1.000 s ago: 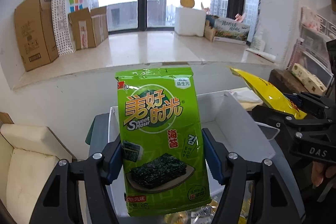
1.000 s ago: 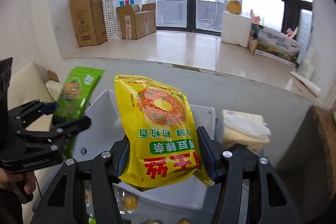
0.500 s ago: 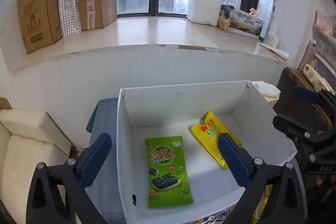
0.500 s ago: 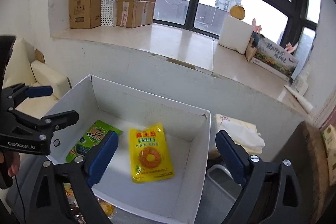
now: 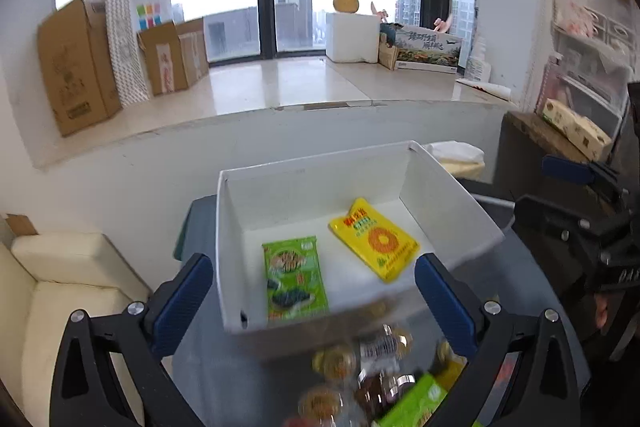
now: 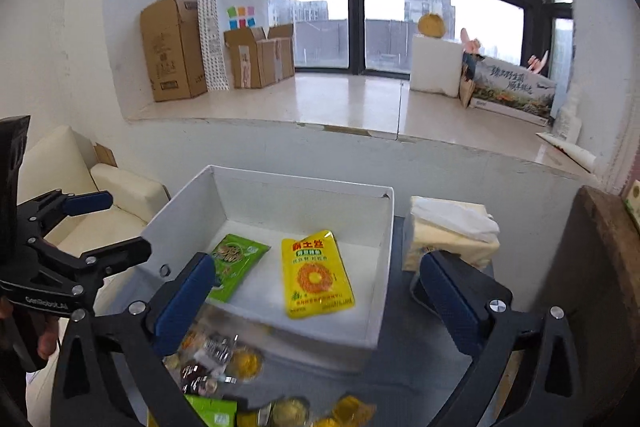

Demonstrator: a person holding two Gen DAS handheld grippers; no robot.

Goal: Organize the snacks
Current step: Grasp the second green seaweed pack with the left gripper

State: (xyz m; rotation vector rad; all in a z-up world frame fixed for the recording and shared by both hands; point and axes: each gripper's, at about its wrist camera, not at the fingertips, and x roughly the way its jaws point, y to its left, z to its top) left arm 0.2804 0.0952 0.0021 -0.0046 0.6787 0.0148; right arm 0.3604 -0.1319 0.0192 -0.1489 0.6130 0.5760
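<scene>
Inside the white box (image 5: 312, 187), green packet (image 5: 294, 277) and yellow packet (image 5: 374, 239) lie flat; with left gripper (image 5: 312, 291) and right gripper (image 6: 316, 289) released, I'd descend squarely on one loose desk snack (image 6: 244, 363).

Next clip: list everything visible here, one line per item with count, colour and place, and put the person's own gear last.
box: 1, white, open-topped, on the grey table.
seaweed packet: 1, green, flat in the box, left part.
yellow packet: 1, yellow, flat in the box, right of the green one.
loose snacks: a blurred pile, mixed colours, on the table in front of the box; count unclear.
tissue pack: 1, cream and white, right of the box.
cardboard boxes: 2, brown, left end of the windowsill.
paper bag: 1, white with coloured squares, between the cardboard boxes.
foam box: 1, white, right on the sill.
sofa: 1, cream, left of the table.
left tongs: open, empty.
right tongs: open, empty.
</scene>
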